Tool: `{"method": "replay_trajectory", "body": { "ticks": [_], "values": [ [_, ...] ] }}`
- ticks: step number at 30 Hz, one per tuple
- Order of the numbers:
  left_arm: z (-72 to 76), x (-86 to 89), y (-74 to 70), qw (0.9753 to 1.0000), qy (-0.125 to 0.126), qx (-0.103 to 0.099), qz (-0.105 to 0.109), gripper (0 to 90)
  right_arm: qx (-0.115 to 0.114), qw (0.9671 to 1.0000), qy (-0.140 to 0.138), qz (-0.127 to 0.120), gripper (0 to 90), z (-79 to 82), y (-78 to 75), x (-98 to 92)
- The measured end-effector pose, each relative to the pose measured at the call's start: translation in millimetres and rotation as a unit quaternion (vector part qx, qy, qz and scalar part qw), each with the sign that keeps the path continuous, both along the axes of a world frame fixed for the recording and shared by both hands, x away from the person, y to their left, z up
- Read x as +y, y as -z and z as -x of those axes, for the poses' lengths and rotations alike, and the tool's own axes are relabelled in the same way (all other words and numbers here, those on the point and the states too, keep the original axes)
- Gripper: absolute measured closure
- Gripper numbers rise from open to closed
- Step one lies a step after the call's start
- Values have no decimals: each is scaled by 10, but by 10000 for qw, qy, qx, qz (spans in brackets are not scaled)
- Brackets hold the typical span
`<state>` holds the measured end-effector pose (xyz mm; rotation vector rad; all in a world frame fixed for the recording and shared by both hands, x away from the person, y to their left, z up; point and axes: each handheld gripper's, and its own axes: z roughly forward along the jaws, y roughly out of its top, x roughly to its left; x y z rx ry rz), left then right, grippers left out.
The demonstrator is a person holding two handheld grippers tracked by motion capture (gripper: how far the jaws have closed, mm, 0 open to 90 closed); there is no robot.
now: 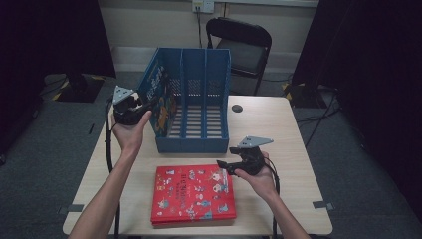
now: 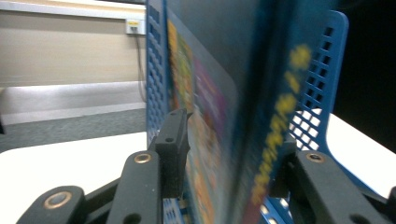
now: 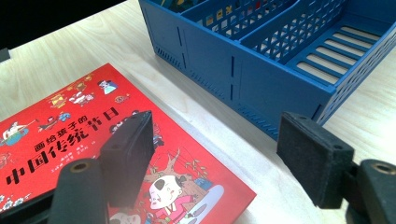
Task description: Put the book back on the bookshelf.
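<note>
At the left, the left gripper point(image 1: 147, 105) is clamped on a blue picture book point(image 2: 219, 121) standing upright in the leftmost slot of a blue three-slot file rack point(image 1: 209, 79) on the pale wooden tabletop point(image 1: 278, 124). In front of the rack, a red picture book point(image 1: 191, 194) lies flat. At its right corner, the right gripper point(image 1: 222, 165) hovers with jaws wide, holding nothing.

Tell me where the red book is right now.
The red book lies flat on the table's near edge in the high view, in front of the blue file rack, under the right gripper.
</note>
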<state>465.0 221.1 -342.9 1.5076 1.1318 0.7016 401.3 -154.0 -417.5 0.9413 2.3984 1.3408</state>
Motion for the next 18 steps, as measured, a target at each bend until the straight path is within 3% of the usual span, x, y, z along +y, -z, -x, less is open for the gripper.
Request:
{"method": "replay_trajectory", "body": {
  "ticks": [3,8,18],
  "values": [
    [30,-19,29,9999,85,64,-124,616,9,10000,-2,7,275,-1,7,1],
    [119,27,111,9997,180,163,-29,622,5,10000,1,-2,275,-3,8,-3],
    [319,104,360,9987,403,284,-131,623,18,10000,8,16,274,-3,14,1]
  ]
}}
